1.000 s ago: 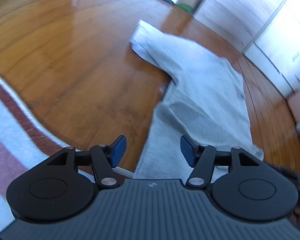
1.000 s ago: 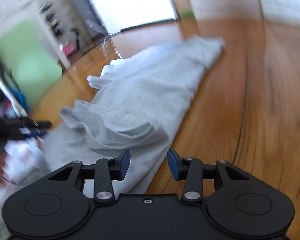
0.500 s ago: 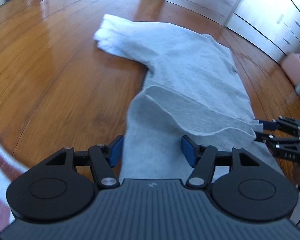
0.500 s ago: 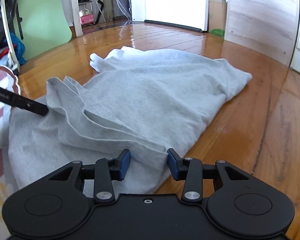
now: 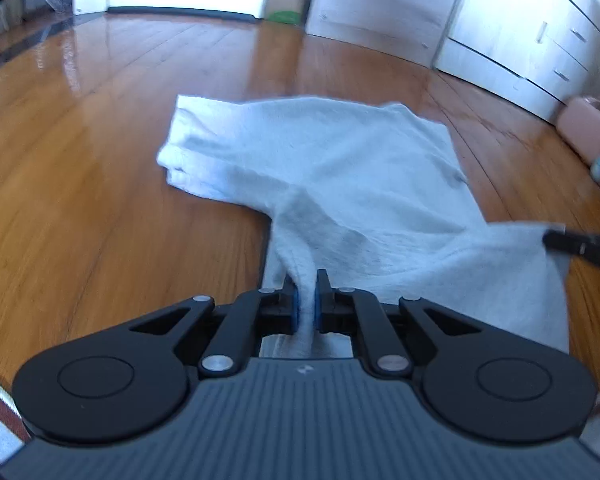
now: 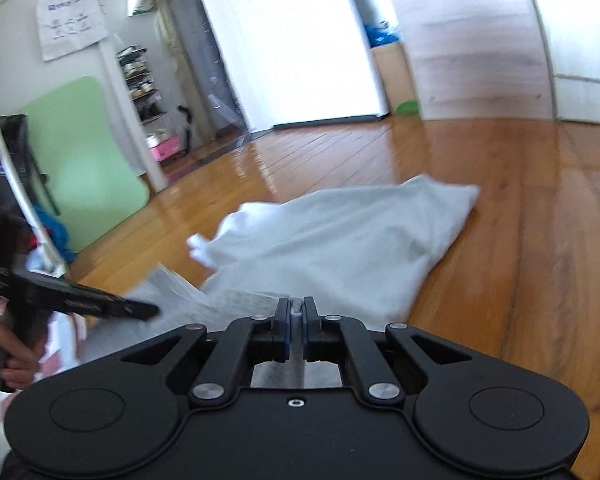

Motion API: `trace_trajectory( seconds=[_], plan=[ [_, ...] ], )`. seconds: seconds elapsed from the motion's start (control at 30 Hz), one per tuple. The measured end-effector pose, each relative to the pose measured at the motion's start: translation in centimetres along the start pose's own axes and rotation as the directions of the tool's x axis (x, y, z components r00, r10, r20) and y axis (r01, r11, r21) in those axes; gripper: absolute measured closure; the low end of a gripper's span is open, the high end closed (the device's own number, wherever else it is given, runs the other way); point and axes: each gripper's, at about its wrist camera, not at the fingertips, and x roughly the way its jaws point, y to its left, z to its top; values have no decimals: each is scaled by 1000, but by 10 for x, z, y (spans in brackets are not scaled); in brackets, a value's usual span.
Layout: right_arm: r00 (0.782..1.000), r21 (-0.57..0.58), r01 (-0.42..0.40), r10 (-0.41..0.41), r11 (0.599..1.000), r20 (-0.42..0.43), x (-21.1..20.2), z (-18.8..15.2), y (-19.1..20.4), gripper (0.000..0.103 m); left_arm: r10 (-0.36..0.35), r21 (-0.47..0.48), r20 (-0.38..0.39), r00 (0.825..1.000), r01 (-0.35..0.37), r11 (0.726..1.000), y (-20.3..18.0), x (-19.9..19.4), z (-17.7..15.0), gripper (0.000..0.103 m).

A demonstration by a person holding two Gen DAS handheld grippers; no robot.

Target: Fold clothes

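Cloth: a light grey, soft cotton shirt is lying spread on the shiny brown wooden floor. Its far end is resting flat on the boards. Its near edge is being lifted up off the floor.

Left tool: the black left gripper with blue pads is pinching a bunch of the shirt's near edge. Its two fingers are squeezed tight with grey cloth caught between them.

Right tool: the black right gripper with blue pads is also squeezing shut on a thin bit of grey cloth, at another spot on the near edge.

Both together: the two tools are holding the near edge at two places, well apart, so the cloth is hanging between them like a little tent.

Person: a hand is gripping the handle of the left tool at the side of the right view.

Step in hand: it is looking like a fold is being made, with the held edge being carried up. The pictures are blurry, so the tools seem to be moving.

Next move: I think the edge is needing to go forward over the flat part and come down evenly, both sides at the same height, before the fingers are letting go.

Watch out: one side sagging would be making a crooked fold.
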Motion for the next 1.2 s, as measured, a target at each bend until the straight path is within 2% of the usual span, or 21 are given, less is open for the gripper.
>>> trace_trajectory(
  seconds=[0.03,0.07,0.1,0.17,0.27,0.33,0.37,0.5,0.6,0.63,0.7,0.8,0.87,0.93,0.97,1.0,1.03,1.07,1.1,1.13,1.2],
  plan=[
    [999,20,23,-22,1000,-31,9,-1,-6,97,6,6,2,1000,-6,1000,-1,1,3,91],
    [997,46,45,-42,998,-64,19,-5,-12,97,66,21,-48,997,-65,998,-3,13,1,88],
    [993,72,68,-61,995,-98,29,-9,-19,97,102,34,-37,994,-101,994,-4,16,-3,85],
    [985,122,109,-91,986,-149,42,-17,-28,90,167,45,-7,986,-167,985,-4,15,-8,62],
    [982,187,141,-113,972,-154,29,-20,-33,86,221,-75,-13,975,-221,972,11,-5,-9,57],
    [982,238,145,-111,960,-150,12,-22,-36,69,134,-215,-15,991,-134,967,26,-25,-17,54],
    [984,278,131,-90,952,-154,3,-25,-40,63,100,-283,-40,994,-107,953,31,-31,-24,52],
    [975,497,50,65,866,-212,-24,-46,-54,55,-38,-528,-95,995,-17,849,47,-51,-58,52],
    [952,577,8,171,816,-255,-34,-64,-50,52,-138,-681,-90,986,40,731,54,-62,-86,46],
    [942,573,-3,195,819,-274,-35,-67,-47,49,-164,-712,-80,983,59,700,55,-63,-93,46],
    [939,489,-8,174,872,-295,-30,-69,-32,49,-213,-757,-46,976,105,644,55,-61,-105,45],
    [939,339,-13,128,941,-319,-22,-71,-9,49,-240,-791,26,971,167,589,59,-50,-111,42],
    [939,234,-17,96,972,-330,-17,-73,6,49,-218,-803,58,974,175,569,60,-38,-106,40],
    [939,126,-20,62,992,-337,-11,-75,22,49,-179,-809,95,979,181,559,59,-32,-99,39],
    [942,55,-23,40,998,-333,-8,-73,30,49,-170,-807,102,980,182,562,56,-29,-96,40],
    [942,-8,-35,30,999,-335,-4,-71,38,49,-159,-796,104,982,178,579,53,-27,-94,42],
    [941,-57,-54,32,997,-336,-2,-71,44,51,-148,-784,105,983,173,596,50,-25,-92,52],
    [949,-100,-55,20,993,-316,-3,-72,49,74,-127,-768,79,989,142,625,47,-25,-92,84],
    [955,-133,-42,1,990,-298,-4,-72,51,85,-117,-746,73,990,132,653,45,-28,-91,89],
    [955,-130,-39,-1,991,-296,-6,-70,50,91,-108,-723,68,992,124,680,43,-32,-90,89],
    [953,-88,-48,19,995,-302,-10,-60,45,94,-86,-667,84,993,120,736,39,-46,-87,89]
  ],
)
